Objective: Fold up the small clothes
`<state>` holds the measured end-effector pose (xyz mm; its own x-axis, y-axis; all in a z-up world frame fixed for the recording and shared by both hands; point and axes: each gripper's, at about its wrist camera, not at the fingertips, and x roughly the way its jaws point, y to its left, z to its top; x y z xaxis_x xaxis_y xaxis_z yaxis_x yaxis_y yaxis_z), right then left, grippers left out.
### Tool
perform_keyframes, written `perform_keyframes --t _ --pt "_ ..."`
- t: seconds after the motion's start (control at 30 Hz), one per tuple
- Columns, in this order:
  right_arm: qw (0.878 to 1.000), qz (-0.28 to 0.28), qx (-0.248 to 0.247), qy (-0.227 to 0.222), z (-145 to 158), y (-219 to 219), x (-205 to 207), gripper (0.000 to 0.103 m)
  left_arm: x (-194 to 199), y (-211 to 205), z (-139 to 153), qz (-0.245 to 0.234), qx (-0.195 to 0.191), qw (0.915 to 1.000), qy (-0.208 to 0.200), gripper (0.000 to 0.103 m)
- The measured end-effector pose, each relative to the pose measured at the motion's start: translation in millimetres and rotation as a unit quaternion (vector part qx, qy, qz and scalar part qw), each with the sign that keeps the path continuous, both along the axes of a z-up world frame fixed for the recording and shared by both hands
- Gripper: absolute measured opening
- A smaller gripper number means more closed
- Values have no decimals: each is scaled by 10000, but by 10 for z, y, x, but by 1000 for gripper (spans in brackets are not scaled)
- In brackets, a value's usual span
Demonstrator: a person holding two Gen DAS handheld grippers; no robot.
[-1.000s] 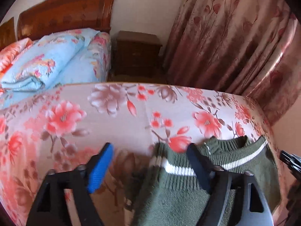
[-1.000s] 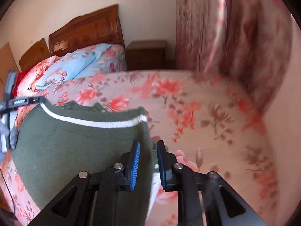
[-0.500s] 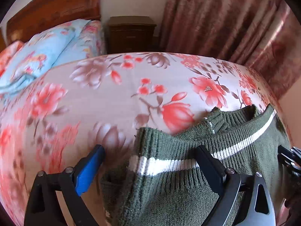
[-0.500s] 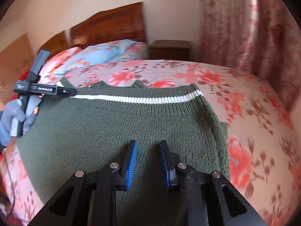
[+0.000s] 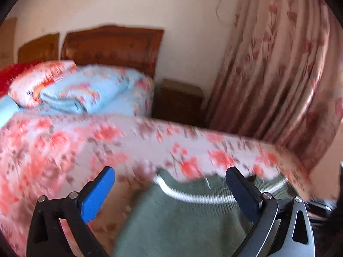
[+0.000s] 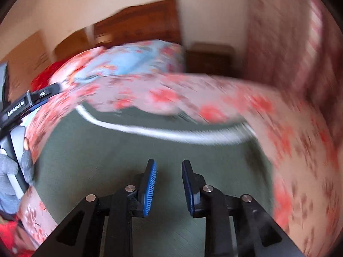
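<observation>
Green sweater (image 5: 171, 220), knitted and banded with a white stripe (image 5: 193, 197), is seen in the left wrist view spread on the floral bedspread (image 5: 64, 150) of the bed, low in the frame. The left gripper (image 5: 169, 182) is held above it with its fingers wide apart and nothing between them; the blue pad (image 5: 98, 194) lies over the bedspread, the dark finger (image 5: 242, 190) over the sweater. Behind the bed, a blue floral quilt (image 5: 85, 90), a wooden headboard (image 5: 111, 45), a dark nightstand (image 5: 178, 105) and a flowered curtain (image 5: 278, 64) are visible. The frame is blurred.

In the right wrist view the sweater (image 6: 128, 150) fills the middle, its striped edge (image 6: 171, 135) toward the far side of the bedspread (image 6: 289, 139). The right gripper (image 6: 168, 171) is poised over the cloth; its fingers have just been opening and stand a little apart, with no cloth caught between them. At the left edge the other gripper's body (image 6: 17, 109) is seen, held by a grey-gloved hand (image 6: 10, 171). Something red (image 6: 47, 75) lies by the quilt (image 6: 133, 60).
</observation>
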<state>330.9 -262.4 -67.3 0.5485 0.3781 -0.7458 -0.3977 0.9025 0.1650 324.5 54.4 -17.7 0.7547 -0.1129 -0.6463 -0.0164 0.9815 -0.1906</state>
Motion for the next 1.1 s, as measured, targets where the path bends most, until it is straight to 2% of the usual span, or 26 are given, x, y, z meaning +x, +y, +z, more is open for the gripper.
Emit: perform_keyframes --t 0.07,0.13,0.2,0.27,0.3,0.4,0.47,0.5,0.53,0.57,0.6,0.63,0.67,0.77,0.83,0.9,0.97,1.1 --pt "9989 429 -211 -16 -27 347 100 26 85 -131 -127 -195 280 9987 380 103" --pt "9963 716 -422 227 -168 616 232 26 98 -217 -259 -351 383 9967 617 103" --pt "9946 798 -555 369 -286 718 297 25 103 -322 -458 -521 563 9935 835 103" --pt "9958 774 -254 423 -289 604 316 24 163 -435 -644 -735 1065 9847 1169 103" --pt "9959 742 -190 482 -295 490 312 23 158 -479 -653 -779 1140 9837 1154 103" --pt "9964 498 -569 396 -315 204 284 23 184 -562 -690 -834 1375 9790 1251 103" --pt "9979 287 -376 433 -325 -119 265 15 168 -565 -691 -835 1369 9791 1248 103" --pt "9985 89 -138 520 -336 -316 291 9 162 -555 -691 -839 1344 9794 1248 103" --pt "9983 -13 52 578 -334 -410 305 7 158 -551 -693 -838 1340 9795 1253 103" --pt "9980 -219 60 597 -328 -488 313 11 154 -553 -694 -836 1354 9792 1256 103" --pt "9952 -670 -415 576 -339 -529 324 11 152 -548 -689 -836 1361 9791 1256 103" --pt "9941 -792 -462 585 -338 -543 326 11 145 -547 -688 -836 1367 9790 1259 103" --pt "9945 -817 -296 590 -314 -544 321 11 140 -550 -684 -838 1360 9791 1260 103" --pt "9970 -630 -246 382 -208 -370 310 14 159 -561 -689 -837 1366 9790 1264 103" --pt "9980 -374 -450 244 -191 -167 337 14 158 -561 -689 -838 1364 9790 1264 103" --pt "9961 -305 -747 356 -295 -47 438 15 164 -553 -693 -843 1360 9790 1267 103" --pt "9975 -330 -531 334 -337 -126 500 15 164 -552 -693 -847 1353 9790 1268 103" --pt "9928 -1073 54 536 -354 -527 576 13 167 -543 -696 -861 1328 9791 1274 103"
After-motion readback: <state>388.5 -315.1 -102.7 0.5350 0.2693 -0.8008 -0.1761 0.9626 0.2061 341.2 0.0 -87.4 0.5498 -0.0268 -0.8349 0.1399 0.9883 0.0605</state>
